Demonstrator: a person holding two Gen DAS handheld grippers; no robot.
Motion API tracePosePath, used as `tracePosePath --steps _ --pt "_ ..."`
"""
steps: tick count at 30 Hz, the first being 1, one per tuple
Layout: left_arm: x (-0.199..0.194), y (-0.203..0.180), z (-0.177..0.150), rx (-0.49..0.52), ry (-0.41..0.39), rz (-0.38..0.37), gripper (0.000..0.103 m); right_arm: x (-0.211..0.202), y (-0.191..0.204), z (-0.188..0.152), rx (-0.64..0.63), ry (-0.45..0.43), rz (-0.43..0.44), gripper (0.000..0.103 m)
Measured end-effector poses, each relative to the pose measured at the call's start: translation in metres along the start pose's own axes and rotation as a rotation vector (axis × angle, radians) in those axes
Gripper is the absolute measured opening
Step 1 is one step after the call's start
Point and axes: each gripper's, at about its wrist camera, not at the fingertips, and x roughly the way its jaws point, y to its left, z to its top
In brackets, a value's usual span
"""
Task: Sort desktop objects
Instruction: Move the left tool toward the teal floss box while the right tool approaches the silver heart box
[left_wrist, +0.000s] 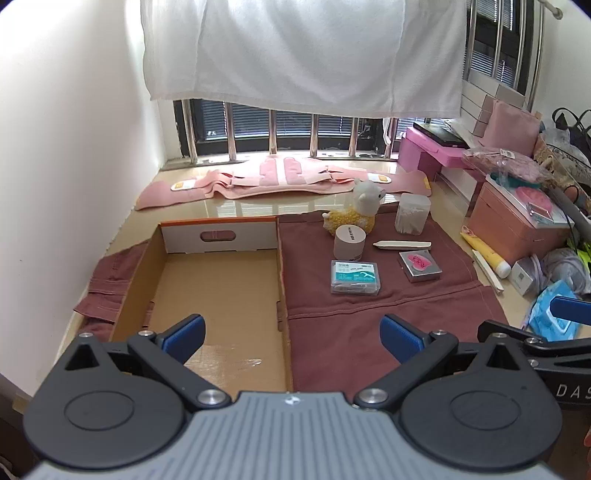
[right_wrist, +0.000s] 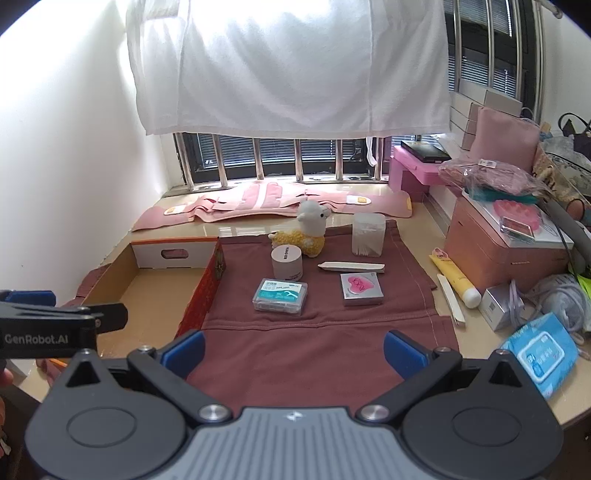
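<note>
On a maroon cloth (left_wrist: 369, 306) (right_wrist: 295, 332) lie a clear floss-pick box (left_wrist: 355, 277) (right_wrist: 280, 296), a white round jar (left_wrist: 349, 242) (right_wrist: 287, 263), a plush alpaca (left_wrist: 354, 212) (right_wrist: 304, 230), a clear cotton-swab box (left_wrist: 412, 214) (right_wrist: 368, 235), a cream flat tool (left_wrist: 402, 244) (right_wrist: 351, 266) and a small box with a pink heart (left_wrist: 420, 265) (right_wrist: 361, 288). An open cardboard box (left_wrist: 218, 295) (right_wrist: 147, 291) stands to their left. My left gripper (left_wrist: 291, 334) is open and empty over the box's near right wall. My right gripper (right_wrist: 293, 350) is open and empty over the cloth's near part.
A white wall is close on the left. Pink garments (left_wrist: 280, 177) lie by the barred window. At right stand pink storage boxes (right_wrist: 498, 251), a yellow tube (right_wrist: 456, 278), a blue wipes pack (right_wrist: 541, 354) and other clutter. The desk edge runs at near right.
</note>
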Motion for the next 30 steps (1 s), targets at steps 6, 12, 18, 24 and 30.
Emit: tracePosePath --steps 6,12,18,24,30 --pt "0.020 -0.015 0.013 0.005 0.016 -0.001 0.103 0.021 -0.015 0.014 -0.008 0.021 0.004 0.103" --pt "0.039 -0.030 0.026 0.023 0.018 -0.005 0.103 0.040 -0.030 0.024 -0.013 0.034 0.008 0.103" --pt "0.070 -0.047 0.039 0.037 0.053 -0.015 0.103 0.063 -0.048 0.030 -0.017 0.063 -0.001 0.103" --pt "0.109 -0.068 0.051 0.061 0.084 0.005 0.103 0.092 -0.076 0.039 -0.016 0.090 -0.004 0.103" --pt "0.149 -0.084 0.060 0.040 0.126 0.016 0.103 0.131 -0.102 0.047 -0.045 0.112 0.007 0.103"
